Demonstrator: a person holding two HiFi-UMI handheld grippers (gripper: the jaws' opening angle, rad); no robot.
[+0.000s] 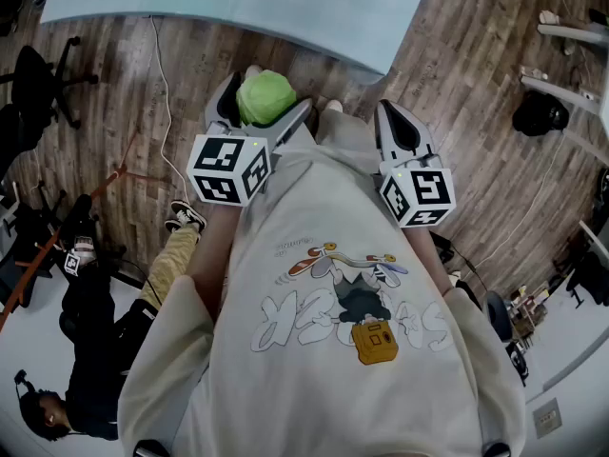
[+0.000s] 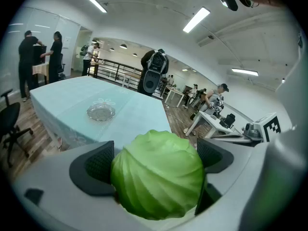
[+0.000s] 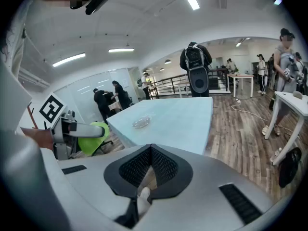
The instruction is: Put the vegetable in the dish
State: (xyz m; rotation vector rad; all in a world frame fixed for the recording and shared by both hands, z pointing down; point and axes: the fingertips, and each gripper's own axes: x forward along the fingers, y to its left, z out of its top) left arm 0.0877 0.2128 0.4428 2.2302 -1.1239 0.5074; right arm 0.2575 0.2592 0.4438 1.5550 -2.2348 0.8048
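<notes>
A pale blue-green table (image 1: 314,8) stands in a large open room with a wood-plank floor (image 1: 457,84). A clear glass dish (image 2: 101,112) lies on the table, well back from its near edge, with nothing in it. A black office chair (image 1: 38,84) stands on the floor to the left of the table, and several people stand beyond its far side.

We see the vegetable, a cabbage (image 2: 159,174), off the table, short of its near edge and above the floor. It is round and light green, with smooth, tightly wrapped leaves whose ribs curve across it.

The left tongs (image 1: 262,103) stand wide, one dark ribbed pad pressed to each side of the cabbage, which they carry. The right tongs (image 3: 150,165), just short of the table's near edge, have their jaws together and hold nothing.
</notes>
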